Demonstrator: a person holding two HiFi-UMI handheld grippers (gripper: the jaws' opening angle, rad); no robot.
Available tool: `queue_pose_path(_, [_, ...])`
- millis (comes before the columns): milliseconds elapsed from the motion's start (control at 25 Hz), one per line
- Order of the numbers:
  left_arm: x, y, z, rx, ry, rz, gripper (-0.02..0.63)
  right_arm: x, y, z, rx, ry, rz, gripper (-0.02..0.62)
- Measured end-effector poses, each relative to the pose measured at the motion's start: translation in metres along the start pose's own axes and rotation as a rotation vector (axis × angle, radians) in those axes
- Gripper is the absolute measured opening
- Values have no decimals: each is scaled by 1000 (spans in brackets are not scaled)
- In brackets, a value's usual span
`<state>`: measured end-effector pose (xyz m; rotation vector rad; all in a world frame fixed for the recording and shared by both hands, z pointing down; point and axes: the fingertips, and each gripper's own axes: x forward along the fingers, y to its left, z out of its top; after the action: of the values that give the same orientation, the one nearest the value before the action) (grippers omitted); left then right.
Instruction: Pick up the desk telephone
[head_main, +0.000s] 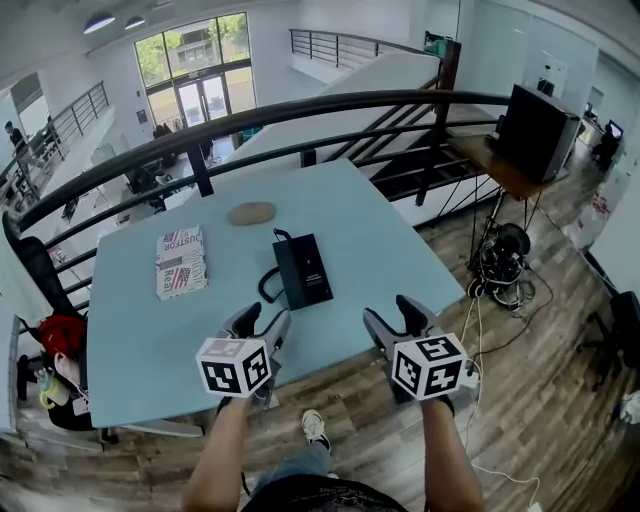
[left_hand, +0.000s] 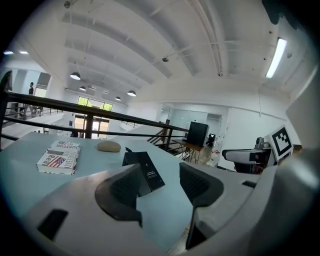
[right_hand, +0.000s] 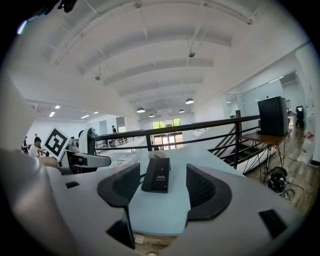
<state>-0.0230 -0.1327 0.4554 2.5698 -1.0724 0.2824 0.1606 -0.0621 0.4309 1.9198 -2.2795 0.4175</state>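
We hold the left hand-held gripper (head_main: 262, 322) and the right hand-held gripper (head_main: 392, 312) spread and empty at the table's (head_main: 390, 235) near edge. Beyond lie the telephone (head_main: 302, 270) and a book (head_main: 181, 262) printed "Real".

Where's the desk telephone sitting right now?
In the head view, the desk telephone lies flat near the middle of the blue table, right of the printed box and just nearer than the tan oval object.
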Motion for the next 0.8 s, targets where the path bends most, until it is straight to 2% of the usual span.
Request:
queue_pose_path(400, [77, 57, 10, -76, 65, -1, 229, 102, -18, 15, -4, 80, 84, 264])
queue_pose_path(800, [144, 110, -8, -235, 178, -42, 230, 197, -22, 2, 17, 209, 188, 264])
